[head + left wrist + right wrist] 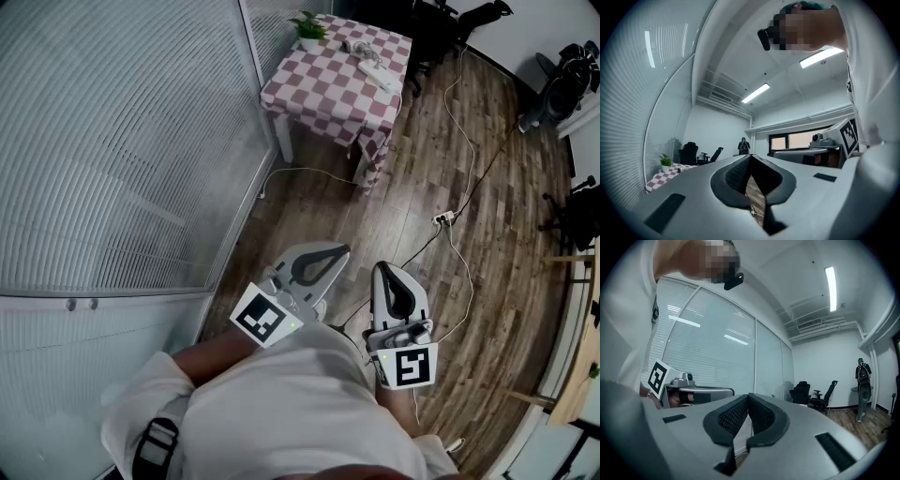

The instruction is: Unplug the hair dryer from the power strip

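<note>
The left tool and right tool were both closed on nothing, well apart from the checkered worktop bearing the white power strip, whose plug would probably sit stiff and was best pinched by its rigid body.

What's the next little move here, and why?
Probably step toward the table with the red-and-white checked cloth. What looks like the long white power strip lies on it, far across the wooden floor, while the left gripper and right gripper are shut and empty.
</note>
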A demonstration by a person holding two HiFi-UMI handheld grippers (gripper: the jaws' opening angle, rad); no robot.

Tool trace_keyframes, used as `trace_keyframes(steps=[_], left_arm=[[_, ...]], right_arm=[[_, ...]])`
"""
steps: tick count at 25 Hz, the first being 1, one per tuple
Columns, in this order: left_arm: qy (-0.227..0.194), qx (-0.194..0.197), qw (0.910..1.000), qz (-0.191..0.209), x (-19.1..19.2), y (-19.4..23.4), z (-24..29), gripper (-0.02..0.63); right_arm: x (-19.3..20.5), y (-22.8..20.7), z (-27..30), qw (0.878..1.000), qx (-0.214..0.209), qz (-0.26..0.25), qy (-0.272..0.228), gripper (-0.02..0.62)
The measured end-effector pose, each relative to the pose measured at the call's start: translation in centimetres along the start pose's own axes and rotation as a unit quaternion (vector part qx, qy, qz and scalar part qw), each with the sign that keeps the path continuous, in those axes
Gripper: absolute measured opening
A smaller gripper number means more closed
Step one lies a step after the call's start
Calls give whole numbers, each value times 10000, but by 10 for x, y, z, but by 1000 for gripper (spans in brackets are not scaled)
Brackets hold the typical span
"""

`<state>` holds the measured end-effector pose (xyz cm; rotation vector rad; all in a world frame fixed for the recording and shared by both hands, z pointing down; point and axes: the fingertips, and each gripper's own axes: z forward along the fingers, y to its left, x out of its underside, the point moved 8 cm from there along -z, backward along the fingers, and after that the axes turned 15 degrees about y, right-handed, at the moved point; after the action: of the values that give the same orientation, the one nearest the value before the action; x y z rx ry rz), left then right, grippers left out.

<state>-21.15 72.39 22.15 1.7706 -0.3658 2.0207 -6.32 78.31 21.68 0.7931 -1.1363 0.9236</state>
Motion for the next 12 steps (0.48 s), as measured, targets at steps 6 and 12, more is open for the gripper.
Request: trace_keyframes(steps=[6,12], left_arm=[[4,-40,10000,-4,-4,4,5,29],[19,-82,10000,-14,-1,-3,15,29]], right_arm=[[-7,-4,3,9998,4,147,-111,32],[0,-18,-2,9997,-77,160,-177,34]])
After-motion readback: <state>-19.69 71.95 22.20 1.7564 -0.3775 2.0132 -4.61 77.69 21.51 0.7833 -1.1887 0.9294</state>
